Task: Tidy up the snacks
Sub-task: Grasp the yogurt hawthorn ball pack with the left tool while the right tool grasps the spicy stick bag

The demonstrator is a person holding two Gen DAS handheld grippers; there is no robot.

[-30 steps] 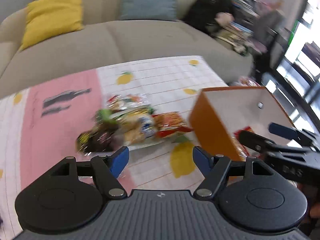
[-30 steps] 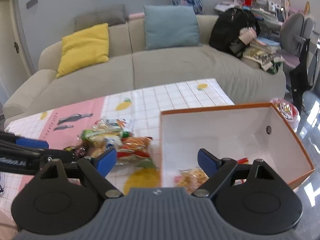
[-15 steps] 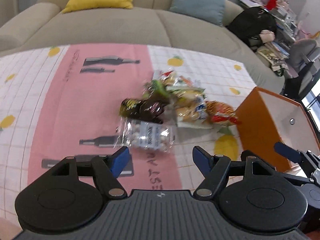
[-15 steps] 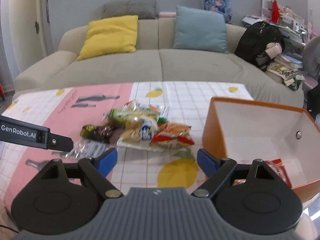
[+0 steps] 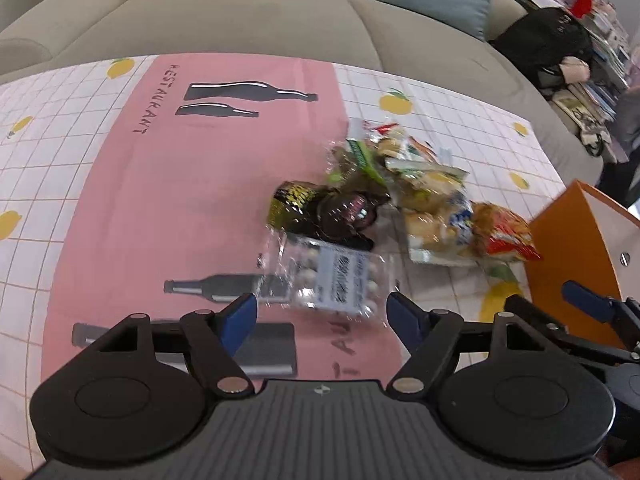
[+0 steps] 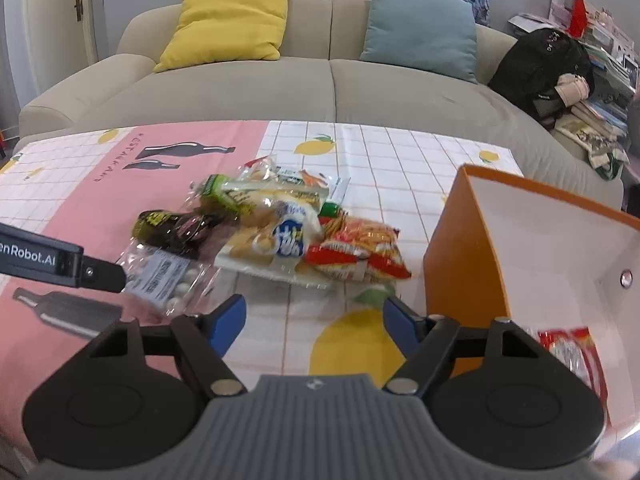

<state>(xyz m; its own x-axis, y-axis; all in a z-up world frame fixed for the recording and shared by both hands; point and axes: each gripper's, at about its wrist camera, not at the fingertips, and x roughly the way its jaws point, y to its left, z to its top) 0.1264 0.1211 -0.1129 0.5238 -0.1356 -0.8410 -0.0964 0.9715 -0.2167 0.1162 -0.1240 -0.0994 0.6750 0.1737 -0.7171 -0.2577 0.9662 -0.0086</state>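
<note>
A heap of snack packets lies mid-table: a clear bag of white candies (image 5: 332, 276) (image 6: 160, 276), a dark packet (image 5: 320, 212) (image 6: 176, 228), a pale biscuit bag (image 5: 432, 212) (image 6: 272, 236) and a red-orange packet (image 5: 500, 236) (image 6: 356, 256). An orange box (image 5: 568, 248) (image 6: 464, 264) with white inside stands at the right, a red packet (image 6: 572, 352) in it. My left gripper (image 5: 322, 316) hangs open just short of the candy bag. My right gripper (image 6: 314, 316) is open above a lemon print, jaws closing with nothing between them.
The tablecloth (image 5: 140, 200) is pink and white check with lemon and bottle prints. A grey flat device (image 5: 268, 348) lies under my left gripper's left finger. Behind the table a beige sofa (image 6: 332, 80) carries yellow and blue cushions; a black bag (image 6: 544, 68) sits at the right.
Both grippers have come down and swung left from the box toward the snack heap. The candy bag is now right before the left gripper. The right gripper's jaws have narrowed a little.
</note>
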